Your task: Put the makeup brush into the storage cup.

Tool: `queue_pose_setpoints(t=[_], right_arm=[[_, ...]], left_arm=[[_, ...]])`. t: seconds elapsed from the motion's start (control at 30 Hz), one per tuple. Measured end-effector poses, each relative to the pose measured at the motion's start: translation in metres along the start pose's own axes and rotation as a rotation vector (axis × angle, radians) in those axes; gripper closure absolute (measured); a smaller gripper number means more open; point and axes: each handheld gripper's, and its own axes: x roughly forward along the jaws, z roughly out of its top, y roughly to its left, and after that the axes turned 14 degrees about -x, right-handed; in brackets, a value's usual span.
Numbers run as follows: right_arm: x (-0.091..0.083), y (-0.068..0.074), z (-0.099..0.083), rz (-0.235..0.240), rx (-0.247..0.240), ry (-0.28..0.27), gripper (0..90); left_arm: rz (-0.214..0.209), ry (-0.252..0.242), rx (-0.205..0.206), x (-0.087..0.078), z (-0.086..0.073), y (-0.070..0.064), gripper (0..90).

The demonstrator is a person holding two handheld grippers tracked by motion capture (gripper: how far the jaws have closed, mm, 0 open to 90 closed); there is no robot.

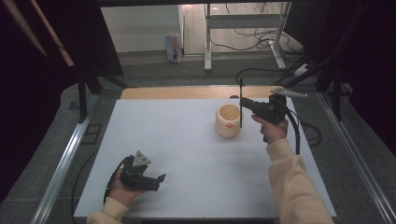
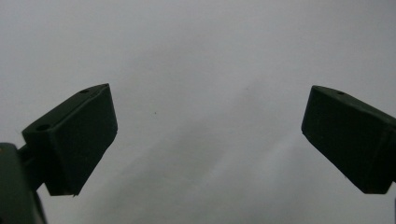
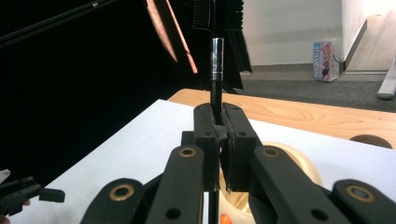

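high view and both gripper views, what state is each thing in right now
right tool: shut on the black brush, raised over the cup
black brush: upright, bristles at the top, handle pointing down at the cup
cup: upright on the table, open
left tool: open, holding nothing, low over the white table

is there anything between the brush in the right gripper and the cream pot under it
Nothing visible. The right gripper holds the brush upright directly over the cream pot, whose open top is unobstructed.
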Motion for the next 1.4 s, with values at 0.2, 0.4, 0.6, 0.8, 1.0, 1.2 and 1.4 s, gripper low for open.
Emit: queue_pose_setpoints(t=[0.2,0.4,0.6,0.8,1.0,1.2,1.4], right_arm=[[0.003,-0.003,0.004,-0.004,0.005,-0.007,85.7],[0.007,-0.004,0.01,-0.008,-0.003,-0.001,85.6],[0.012,-0.007,0.014,-0.021,-0.002,0.0,85.6],[0.015,-0.013,0.019,-0.041,-0.004,0.006,85.7],[0.02,-0.02,0.023,-0.061,-0.004,0.005,85.6],[0.028,-0.025,0.024,-0.078,0.003,0.007,85.6],[0.042,-0.03,0.02,-0.087,0.022,-0.001,85.6]], left_arm=[[0.0,0.001,0.002,0.0,0.0,0.0,4.5],[0.002,0.001,0.001,0.0,0.0,0.0,4.5],[0.002,0.0,0.001,0.0,0.0,0.0,4.5],[0.003,0.001,0.003,0.0,0.0,0.0,4.5],[0.007,0.0,0.002,0.0,0.0,0.0,4.5],[0.006,0.001,0.006,0.0,0.0,0.0,4.5],[0.007,0.003,0.009,0.0,0.0,-0.001,4.5]])
